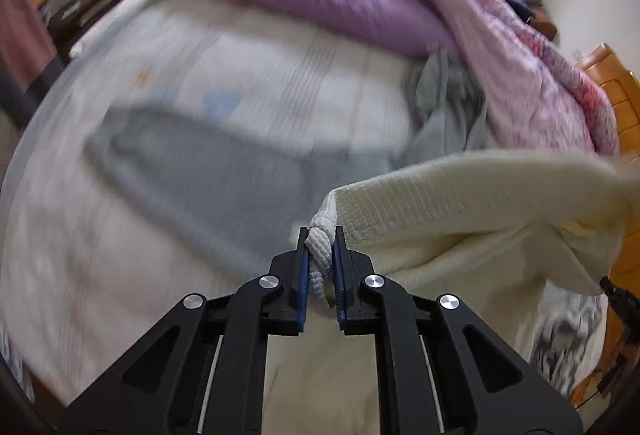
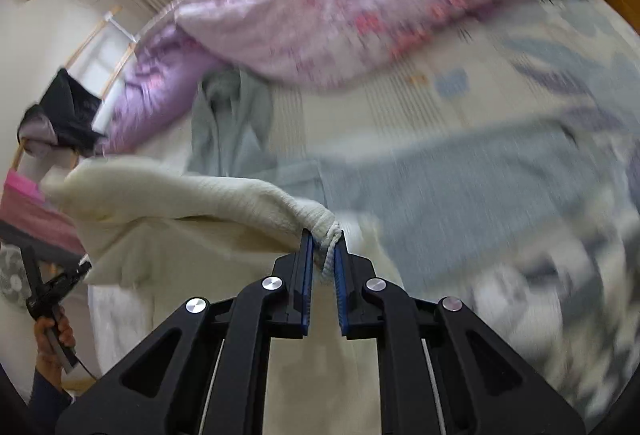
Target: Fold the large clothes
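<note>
Left gripper [image 1: 320,235]: the two blue-lined fingers are drawn in tight on a bunched corner of the cream knit garment [image 1: 460,203]. The fabric is pinched between the pads and bulges out past the tips. From that grip the garment stretches away to the right and hangs down in front of the bed [image 1: 240,75], lifted off it. In the right wrist view this gripper shows at the far left, held in a bare hand [image 2: 54,335] with a dark sleeve below it, tips pointing up toward the hanging cloth.

Right gripper [image 2: 322,241]: likewise clamped, its fingers nearly together on another bunched corner of the same garment [image 2: 180,203]. The cloth runs off to the left from this grip and droops below it. The gripper's black tip is visible at the right edge of the left wrist view, under the garment's lower fold.

On the bed behind the garment lies a gray piece of clothing [image 1: 224,171] spread flat, blurred. Farther back on the bed a second gray-green garment [image 2: 232,115] is crumpled against a purple and pink floral quilt [image 2: 340,7], which is heaped along the far side of the bed.
</note>
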A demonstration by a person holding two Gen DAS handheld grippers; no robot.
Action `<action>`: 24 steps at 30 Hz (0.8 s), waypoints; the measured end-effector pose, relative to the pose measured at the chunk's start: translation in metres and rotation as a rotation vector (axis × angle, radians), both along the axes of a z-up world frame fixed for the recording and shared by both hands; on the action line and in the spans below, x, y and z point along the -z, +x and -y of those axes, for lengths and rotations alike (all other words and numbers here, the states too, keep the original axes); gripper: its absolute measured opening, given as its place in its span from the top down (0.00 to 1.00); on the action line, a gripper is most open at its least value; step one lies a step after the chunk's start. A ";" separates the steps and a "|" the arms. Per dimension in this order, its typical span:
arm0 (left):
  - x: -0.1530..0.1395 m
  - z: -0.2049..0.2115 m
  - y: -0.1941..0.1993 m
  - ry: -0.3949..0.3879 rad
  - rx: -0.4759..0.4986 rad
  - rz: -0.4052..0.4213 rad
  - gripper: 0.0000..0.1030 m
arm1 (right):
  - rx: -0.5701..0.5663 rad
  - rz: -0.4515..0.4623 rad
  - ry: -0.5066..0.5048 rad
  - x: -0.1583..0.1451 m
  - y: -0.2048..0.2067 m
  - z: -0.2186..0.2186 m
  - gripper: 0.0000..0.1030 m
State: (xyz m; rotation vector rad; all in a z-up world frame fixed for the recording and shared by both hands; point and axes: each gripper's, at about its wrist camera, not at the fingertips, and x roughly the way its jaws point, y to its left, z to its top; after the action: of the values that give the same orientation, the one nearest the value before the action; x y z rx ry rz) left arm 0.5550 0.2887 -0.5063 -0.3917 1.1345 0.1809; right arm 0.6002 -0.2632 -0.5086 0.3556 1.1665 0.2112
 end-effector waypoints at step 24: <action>0.103 0.036 -0.203 -0.425 -0.510 -0.085 0.27 | 0.272 -0.405 0.159 0.151 -0.118 -0.003 0.36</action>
State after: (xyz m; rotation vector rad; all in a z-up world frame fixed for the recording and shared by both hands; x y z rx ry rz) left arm 0.3515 0.2531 -0.6093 -1.0607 1.1375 0.4072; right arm 0.4825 -0.2601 -0.6592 0.7159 1.4866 -0.0099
